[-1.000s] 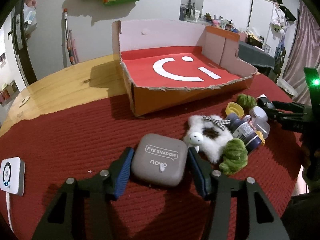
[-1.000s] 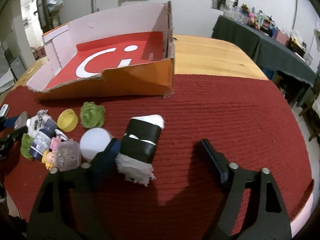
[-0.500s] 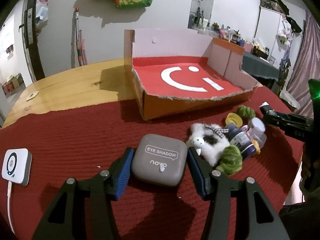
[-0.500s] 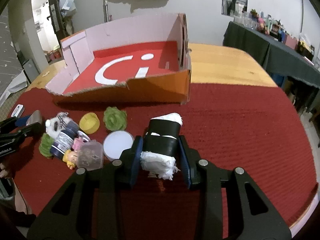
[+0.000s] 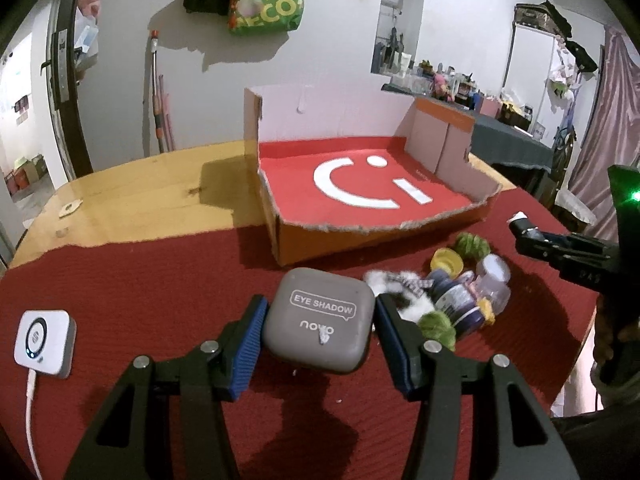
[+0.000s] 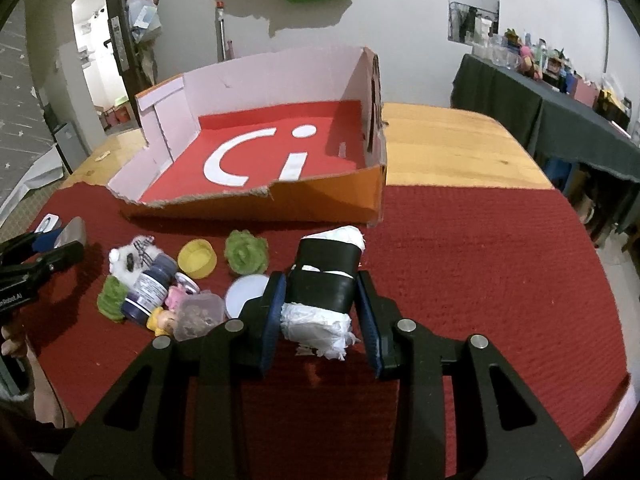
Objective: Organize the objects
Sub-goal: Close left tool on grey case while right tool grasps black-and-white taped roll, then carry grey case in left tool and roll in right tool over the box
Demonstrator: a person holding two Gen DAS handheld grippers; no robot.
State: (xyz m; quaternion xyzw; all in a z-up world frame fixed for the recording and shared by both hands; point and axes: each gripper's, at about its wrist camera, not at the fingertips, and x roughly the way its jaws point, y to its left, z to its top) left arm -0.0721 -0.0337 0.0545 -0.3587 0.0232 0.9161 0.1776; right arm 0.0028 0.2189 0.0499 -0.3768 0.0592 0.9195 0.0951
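Here the left tool [image 5: 318,334] clamps the eye shadow case [image 5: 320,324], the right tool [image 6: 322,312] grips the black-taped roll [image 6: 326,280]

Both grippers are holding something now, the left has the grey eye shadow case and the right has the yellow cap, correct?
Not quite. The right gripper is shut on the black-and-white roll, as the right wrist view shows; the yellow cap lies on the cloth. The left gripper does hold the eye shadow case.

The grey case [image 5: 320,322] in the lower middle says "EYE SHADOW" and "novo". The green bag [image 5: 272,4] at the top shows "MEG" and "ECO".
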